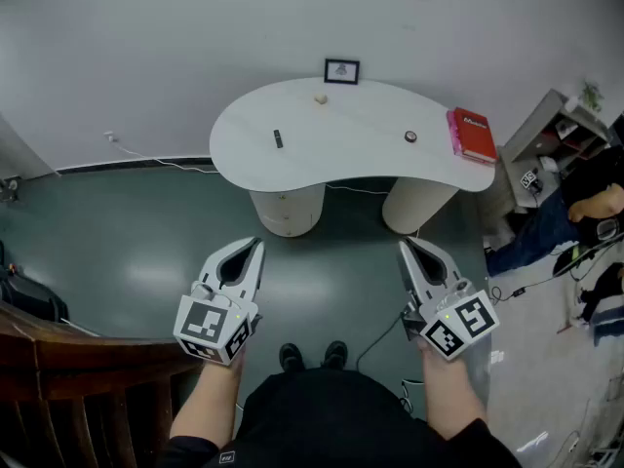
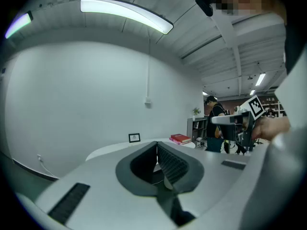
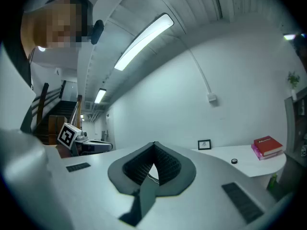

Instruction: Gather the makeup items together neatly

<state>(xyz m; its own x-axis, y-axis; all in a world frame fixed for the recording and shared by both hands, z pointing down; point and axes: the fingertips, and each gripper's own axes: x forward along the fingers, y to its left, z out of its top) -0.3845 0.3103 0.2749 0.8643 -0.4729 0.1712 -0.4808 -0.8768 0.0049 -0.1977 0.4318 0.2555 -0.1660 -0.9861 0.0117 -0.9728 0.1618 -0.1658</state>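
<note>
- L gripper (image 1: 257, 246): jaws pressed together, nothing btwn them. Held over the dark floor (image 1: 117, 252) on the near side of the desk (image 1: 370, 159), well apart from it.
- R gripper (image 1: 406, 246): same, jaws closed tip to tip and empty. Level w/ the L gripper, to its right.
- Desk: white, kidney-shaped, on two round pedestals, far edge at the wall.
- Makeup items lie scattered on the desk, well apart from each other:
  - small dark stick (image 1: 278, 138) on the left part
  - small pale item (image 1: 320, 97) near the far edge, approx centre
  - small dark round pot (image 1: 410, 136) on the right part
- Items too small to tell what each one is.
- Red book (image 1: 473, 135) lies at the desk's right end, near the round pot, to its right.
- Small framed pic (image 1: 341, 70) stands at the far edge by the wall, just beyond the pale item.
- White cable (image 1: 146, 156) runs along the floor by the wall, left of the desk.
- Dark wooden furniture (image 1: 68, 359) at near left; type unclear.
- Another person (image 1: 575, 208) at far right, next to a shelf unit (image 1: 556, 125).
- Wearer's black shoes (image 1: 312, 356) on the floor btwn the two grippers.
</note>
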